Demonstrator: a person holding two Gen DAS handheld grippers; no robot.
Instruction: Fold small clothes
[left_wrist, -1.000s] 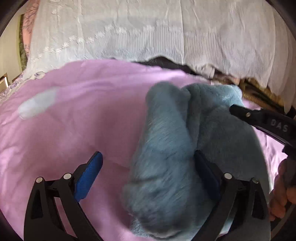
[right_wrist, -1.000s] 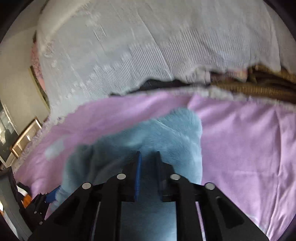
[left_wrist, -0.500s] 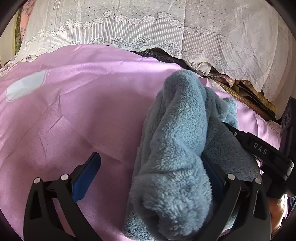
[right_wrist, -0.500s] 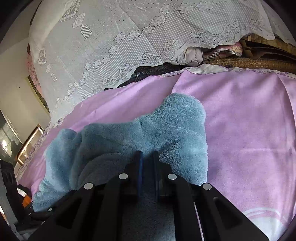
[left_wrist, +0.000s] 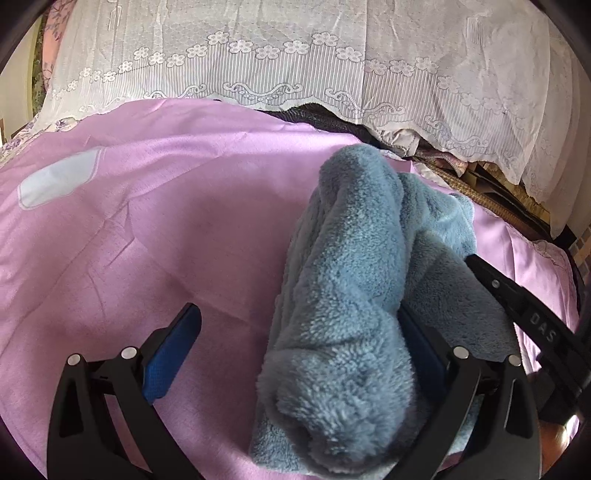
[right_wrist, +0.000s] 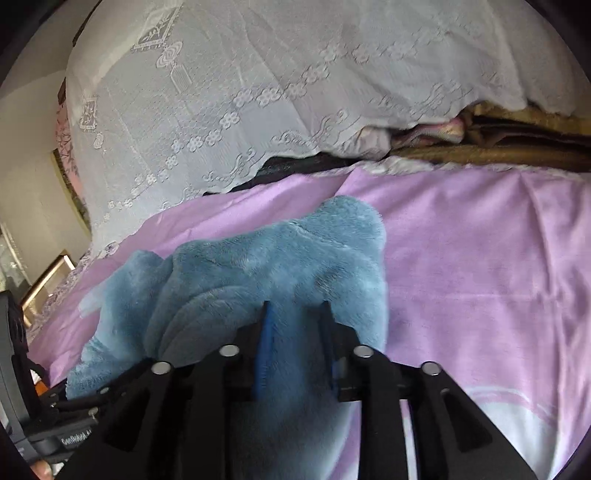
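Observation:
A fluffy blue-grey fleece garment lies bunched in a thick roll on the pink bed sheet. My left gripper is open; the roll lies between its fingers, against the right finger, and the left blue pad is clear of it. My right gripper is nearly closed on a fold of the same garment, with a little gap between the fingers. The right gripper also shows at the right of the left wrist view.
A white lace cover drapes over a pile at the back of the bed. Folded brown and striped textiles lie under its edge. A pale patch marks the sheet at the left. A wall and a framed object are at the far left.
The garment has been drawn up into a tighter roll between the left gripper's fingers. The right gripper's fingers have parted slightly around the fabric. Both cameras have steadied.

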